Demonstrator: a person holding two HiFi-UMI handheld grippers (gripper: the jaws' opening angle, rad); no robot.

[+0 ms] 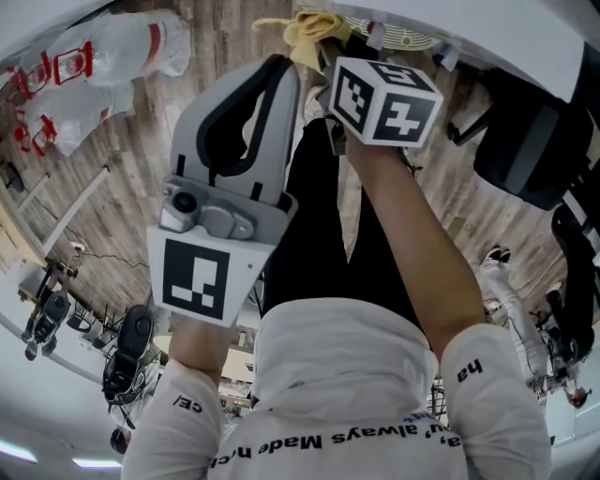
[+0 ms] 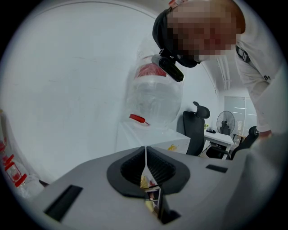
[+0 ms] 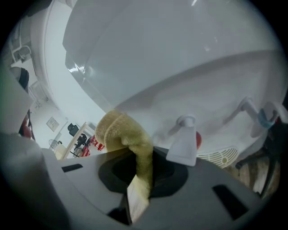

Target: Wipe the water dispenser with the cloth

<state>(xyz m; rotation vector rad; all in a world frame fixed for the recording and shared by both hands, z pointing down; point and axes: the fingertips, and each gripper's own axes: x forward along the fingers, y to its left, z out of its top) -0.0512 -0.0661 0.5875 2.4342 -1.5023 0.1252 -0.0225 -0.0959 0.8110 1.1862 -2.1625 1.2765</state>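
My right gripper (image 3: 143, 157) is shut on a yellow cloth (image 3: 123, 130), which bunches up above the jaws against the white water dispenser (image 3: 180, 67). A white tap (image 3: 184, 139) and a blue-tipped tap (image 3: 265, 116) stick out just beyond it. In the head view the cloth (image 1: 309, 28) shows past the right gripper (image 1: 328, 58), by the dispenser's drip tray (image 1: 405, 39). My left gripper (image 1: 274, 73) is held beside it, its jaws shut with nothing between them. In the left gripper view, that gripper (image 2: 145, 156) faces the dispenser (image 2: 155, 140) and its clear water bottle (image 2: 155, 92).
Plastic bags with red print (image 1: 103, 47) lie on the wooden floor at the left. A black office chair (image 1: 534, 141) stands at the right, also seen as a chair (image 2: 195, 129) beside a fan (image 2: 225, 123). The person's legs (image 1: 328, 216) are below the grippers.
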